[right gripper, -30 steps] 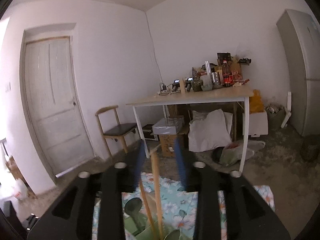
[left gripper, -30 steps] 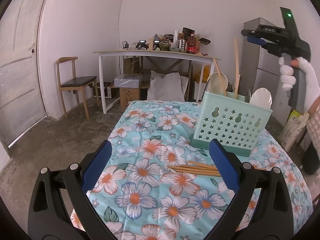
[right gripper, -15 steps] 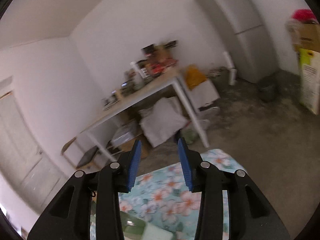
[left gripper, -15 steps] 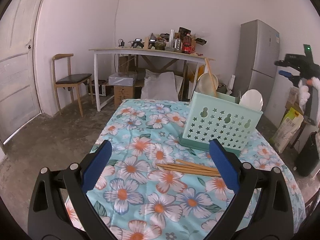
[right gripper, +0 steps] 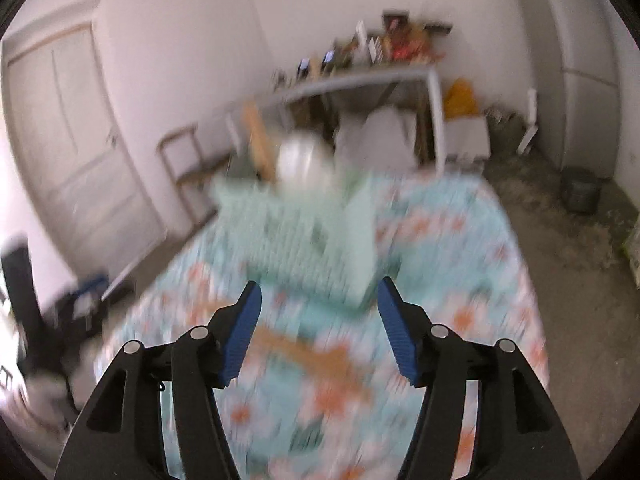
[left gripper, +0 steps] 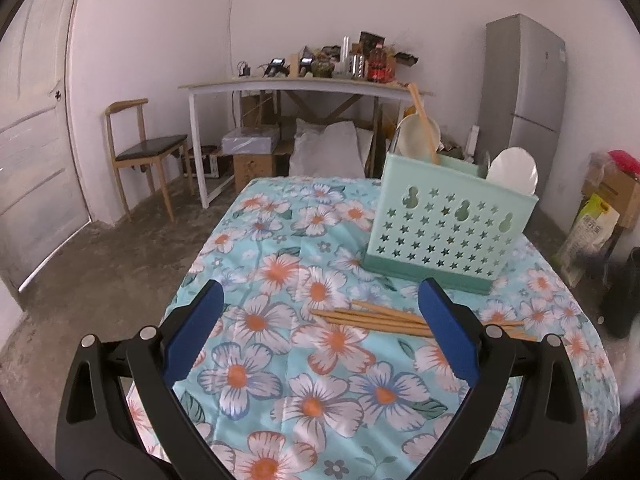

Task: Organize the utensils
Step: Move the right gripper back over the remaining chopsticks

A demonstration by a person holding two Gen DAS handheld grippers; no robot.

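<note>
Chopsticks (left gripper: 384, 318): loose bundle lying flat on the floral tablecloth (left gripper: 280, 360), just in front of the caddy (left gripper: 448, 232). Right pad of the left gripper (left gripper: 318, 304) hides part of the bundle. Caddy is mint green, star-perforated, upright on the cloth; holds white spoons (left gripper: 514, 170) and one wooden stick (left gripper: 424, 128) leaning left.

Left gripper: jaws spread wide, nothing between them, above the near part of the table. Right gripper (right gripper: 320, 300): also spread, nothing held, aimed at the caddy (right gripper: 304, 240); that view is motion-blurred, chopsticks (right gripper: 304, 352) read only as a tan smear on the cloth.

Room: bare concrete floor (left gripper: 100, 264), white walls. White door (left gripper: 32, 152) at left, wooden chair (left gripper: 144, 152) beside it. White desk (left gripper: 296, 88) against the back wall, cluttered on top, boxes and a sack underneath. Grey fridge (left gripper: 524, 100) in the right corner; bags and a carton (left gripper: 612, 192) at far right.
</note>
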